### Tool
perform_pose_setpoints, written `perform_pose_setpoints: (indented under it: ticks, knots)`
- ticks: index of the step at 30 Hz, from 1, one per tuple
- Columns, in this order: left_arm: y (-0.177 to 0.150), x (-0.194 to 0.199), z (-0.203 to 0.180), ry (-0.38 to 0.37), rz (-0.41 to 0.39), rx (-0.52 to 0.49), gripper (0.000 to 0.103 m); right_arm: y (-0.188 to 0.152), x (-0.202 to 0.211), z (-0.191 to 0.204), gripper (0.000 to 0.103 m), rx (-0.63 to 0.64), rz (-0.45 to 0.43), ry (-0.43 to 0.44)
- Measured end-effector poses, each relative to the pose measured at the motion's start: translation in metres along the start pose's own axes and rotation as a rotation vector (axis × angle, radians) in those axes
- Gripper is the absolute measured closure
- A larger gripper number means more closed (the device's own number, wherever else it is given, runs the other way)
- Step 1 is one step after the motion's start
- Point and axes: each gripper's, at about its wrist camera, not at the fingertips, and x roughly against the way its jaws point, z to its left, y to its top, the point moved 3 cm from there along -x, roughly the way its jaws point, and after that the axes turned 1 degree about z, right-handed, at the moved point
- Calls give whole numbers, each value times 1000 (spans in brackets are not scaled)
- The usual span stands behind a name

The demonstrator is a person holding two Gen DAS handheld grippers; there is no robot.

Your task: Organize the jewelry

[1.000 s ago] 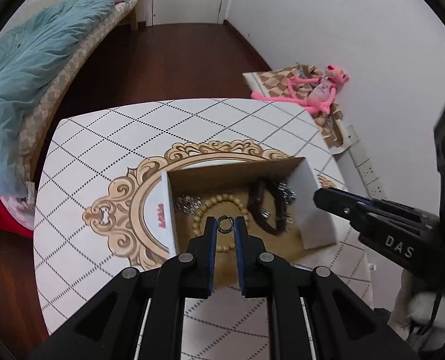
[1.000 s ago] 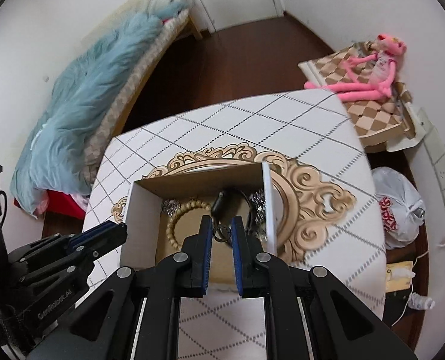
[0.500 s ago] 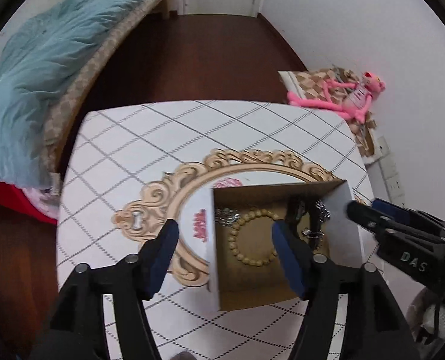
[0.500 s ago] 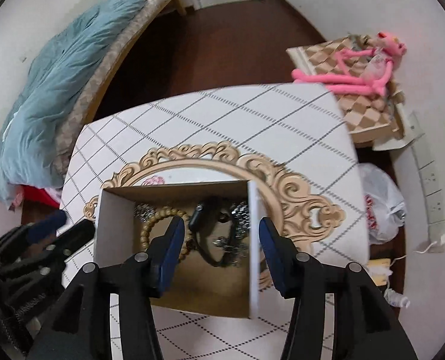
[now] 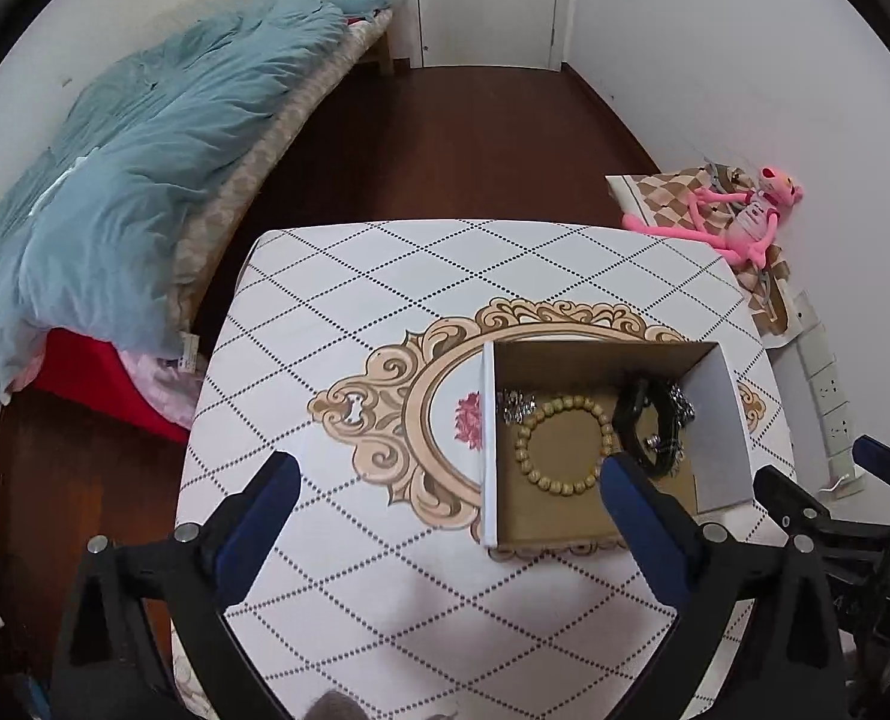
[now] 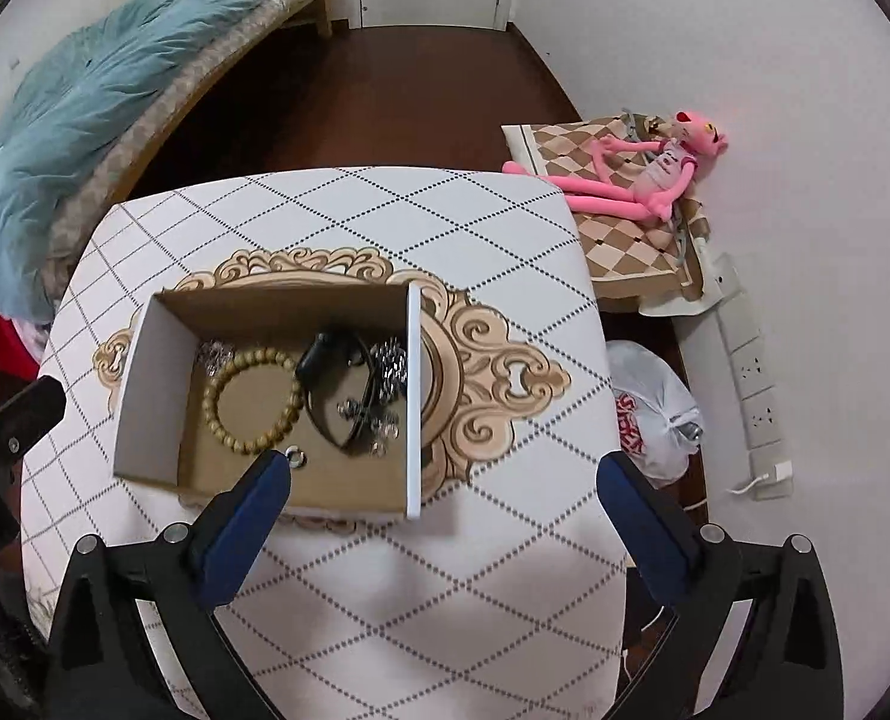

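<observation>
An open cardboard box (image 5: 721,438) (image 6: 151,384) stands on the patterned table. Inside lie a wooden bead bracelet (image 5: 565,441) (image 6: 252,399), a black band (image 5: 640,420) (image 6: 331,390), silver chain pieces (image 5: 516,405) (image 6: 390,367) and a small silver ring (image 6: 296,455). My left gripper (image 5: 442,480) is open and empty, held above the table left of the box, its right finger over the box's near part. My right gripper (image 6: 442,480) is open and empty, above the table right of the box, its left finger at the box's near edge.
The white table (image 5: 355,312) (image 6: 493,228) has a diamond pattern and a gold ornament. A bed with a blue duvet (image 5: 133,180) is on the left. A pink plush toy (image 6: 643,171) on a checked cushion, a plastic bag (image 6: 655,414) and power strips (image 6: 751,384) lie on the right.
Both grippers were shut on small silver rings over the box a second ago. Both have opened wide, let go, and drawn up and back from the box.
</observation>
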Motion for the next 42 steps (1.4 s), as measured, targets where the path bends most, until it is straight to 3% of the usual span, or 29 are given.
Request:
perform_pose_setpoints:
  ticks: [8, 23, 29, 35, 42]
  knots:
    - [-16, 48, 3, 8, -67, 1, 1, -21, 59, -6, 0, -24, -106, -11]
    - [-47, 194, 10, 12, -260, 17, 1, -69, 214, -9, 0, -32, -322, -2]
    - [-59, 234, 12, 7, -301, 33, 1, -84, 268, -11, 0, -25, -398, -7]
    - [-71, 249, 7, 4, -305, 18, 1, -98, 301, -11, 0, -17, -449, -21]
    - [-75, 241, 0, -26, -254, 14, 1, -99, 305, -20, 0, -27, -429, -22]
